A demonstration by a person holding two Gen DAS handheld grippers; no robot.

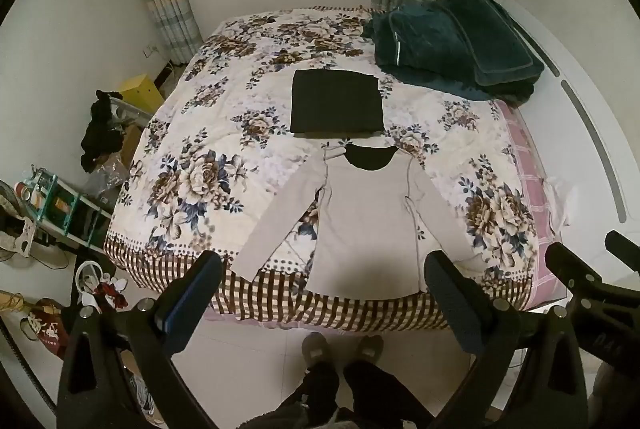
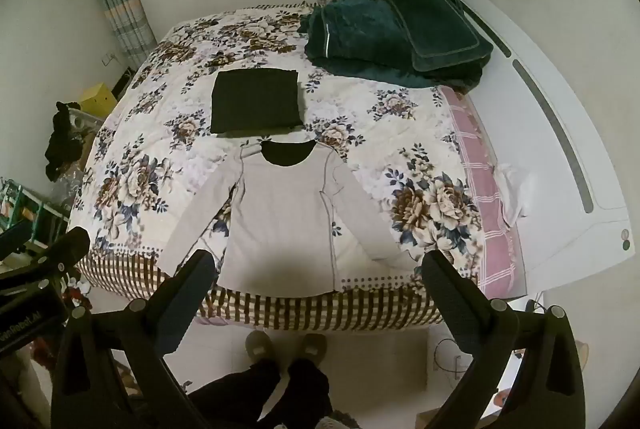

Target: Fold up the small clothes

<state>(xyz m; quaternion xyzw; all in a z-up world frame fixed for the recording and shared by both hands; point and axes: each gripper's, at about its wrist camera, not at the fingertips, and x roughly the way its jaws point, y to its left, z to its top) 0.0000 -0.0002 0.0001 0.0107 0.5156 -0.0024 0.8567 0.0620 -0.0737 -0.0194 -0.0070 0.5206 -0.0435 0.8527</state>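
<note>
A pale grey long-sleeved top [image 1: 364, 225] lies flat on the floral bedspread [image 1: 208, 133] near the bed's front edge, sleeves spread out, dark neckline at the far end. It also shows in the right wrist view [image 2: 280, 225]. A folded black garment [image 1: 336, 101] lies just beyond it, also seen in the right wrist view [image 2: 256, 101]. My left gripper [image 1: 324, 269] is open and empty, held above the top's hem. My right gripper [image 2: 320, 265] is open and empty, also above the hem.
A folded dark teal blanket and pillow [image 1: 452, 41] sit at the bed's far right. A white headboard [image 2: 560, 157] runs along the right. Clutter, a shelf [image 1: 60, 213] and a yellow box [image 1: 140, 93] stand on the floor at left. The person's feet [image 1: 340, 349] stand on the tiles by the bed.
</note>
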